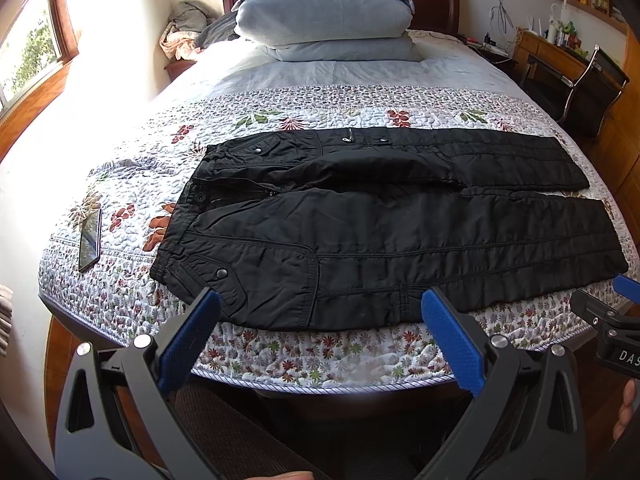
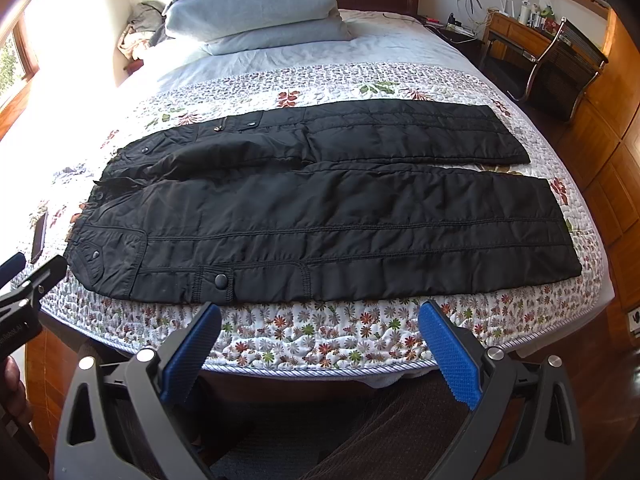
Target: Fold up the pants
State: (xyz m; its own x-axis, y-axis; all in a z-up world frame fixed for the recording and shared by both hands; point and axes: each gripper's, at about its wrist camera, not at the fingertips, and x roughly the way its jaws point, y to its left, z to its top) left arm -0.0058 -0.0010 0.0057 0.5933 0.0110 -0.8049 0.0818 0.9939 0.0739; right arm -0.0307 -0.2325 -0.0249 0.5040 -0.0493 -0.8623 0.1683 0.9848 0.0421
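Note:
Black padded pants (image 1: 384,232) lie flat across the foot of the bed, waist to the left, both legs running right side by side. The right wrist view shows the same pants (image 2: 320,220) with a small gap between the leg ends. My left gripper (image 1: 320,304) hovers open over the near edge of the pants by the hip pocket, nothing between its blue pads (image 1: 192,336). My right gripper (image 2: 320,316) hangs open just in front of the near leg's hem line, above the quilt border. Each gripper shows at the edge of the other's view.
The bed wears a floral quilt (image 1: 320,356). A phone (image 1: 90,240) lies on it left of the waist. Stacked pillows (image 1: 324,12) sit at the headboard. A desk and chair (image 1: 576,88) stand to the right, a window (image 1: 28,48) to the left.

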